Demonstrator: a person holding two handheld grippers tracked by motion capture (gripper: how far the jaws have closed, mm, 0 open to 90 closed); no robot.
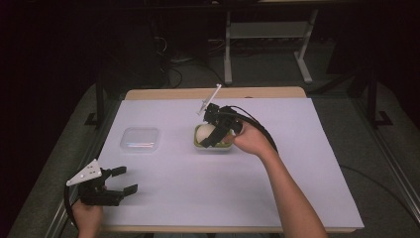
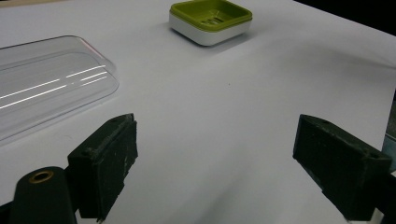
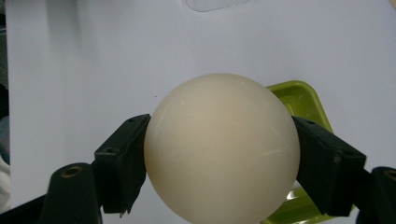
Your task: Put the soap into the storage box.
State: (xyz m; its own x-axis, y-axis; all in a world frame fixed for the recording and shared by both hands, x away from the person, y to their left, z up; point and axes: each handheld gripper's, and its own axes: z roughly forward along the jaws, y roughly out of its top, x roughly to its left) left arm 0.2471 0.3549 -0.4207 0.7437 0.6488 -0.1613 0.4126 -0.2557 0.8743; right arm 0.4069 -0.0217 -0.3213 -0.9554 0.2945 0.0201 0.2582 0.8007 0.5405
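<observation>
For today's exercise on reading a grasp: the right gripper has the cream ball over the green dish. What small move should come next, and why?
Probably lower it a little, then open. The right gripper clamps the cream ball on both sides, above the green dish, which looks empty in the left gripper view.

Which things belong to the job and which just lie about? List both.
In the job:
right gripper, shut on the cream ball
green tray under the ball

Lying about:
clear lid
left gripper, open and holding nothing
</observation>
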